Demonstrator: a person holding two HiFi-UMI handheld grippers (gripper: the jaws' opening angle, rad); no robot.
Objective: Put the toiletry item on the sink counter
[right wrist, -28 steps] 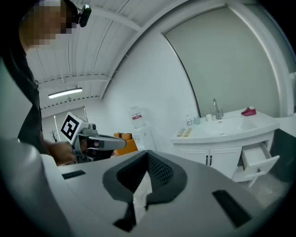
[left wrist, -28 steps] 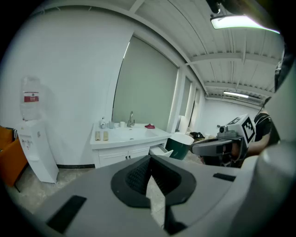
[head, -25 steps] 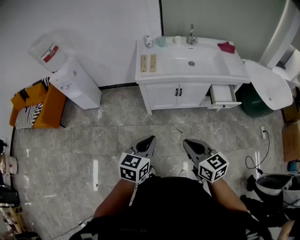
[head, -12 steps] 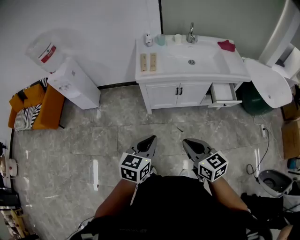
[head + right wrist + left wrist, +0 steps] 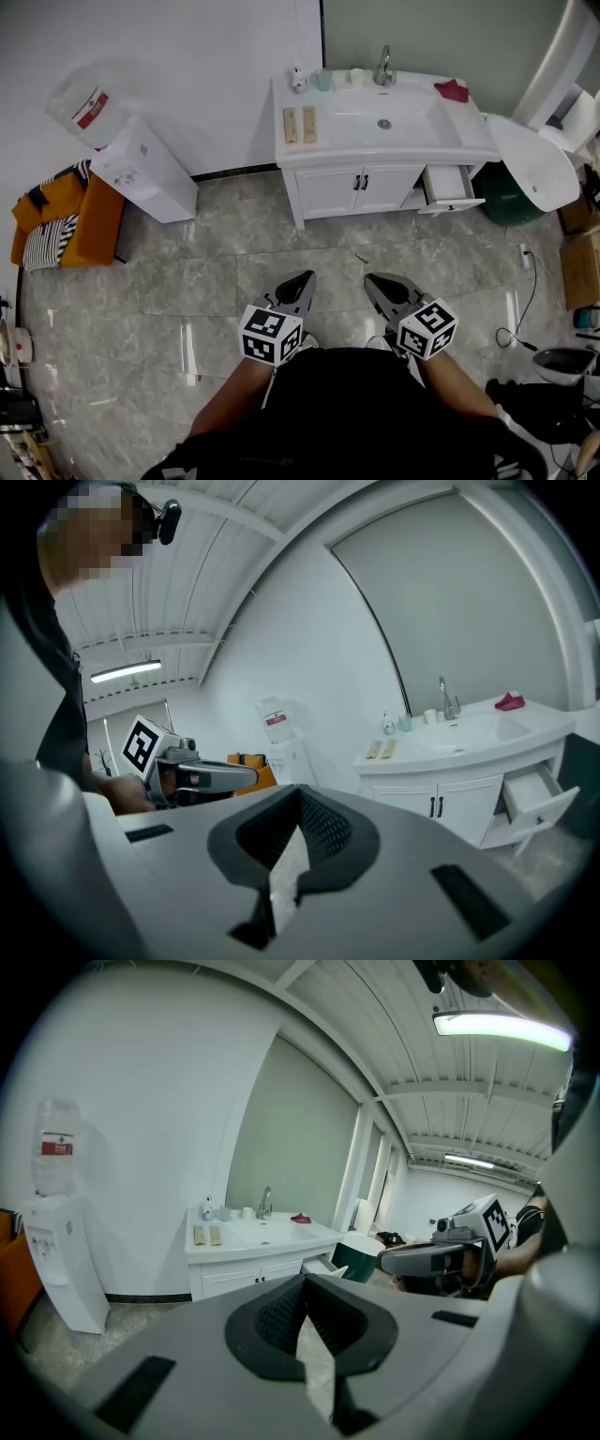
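Currently your left gripper [image 5: 302, 279] and right gripper [image 5: 373, 281] both have jaws closed on nothing, above glossy grey stone floor [image 5: 187, 281]. A small white bottle [image 5: 298, 81] stands at the back left of the smooth white sink desk [image 5: 292, 148], behind two flat tan bars [image 5: 298, 125]. One drawer [image 5: 445, 187] hangs open.

Head view: from high up, looks fwd & steeply down over floor [image 5: 187, 281]; left tongs [image 5: 302, 277] & right tongs [image 5: 373, 279] close at btm, sink desk [image 5: 375, 155] well apart at top. Left gripper view: low, looks along its jaws twd sink desk, right tongs at frame right. Right gripper view: likewise, sink desk at right, left tongs at frame left. All 3 share sink desk & water dispenser [image 5: 141, 164].
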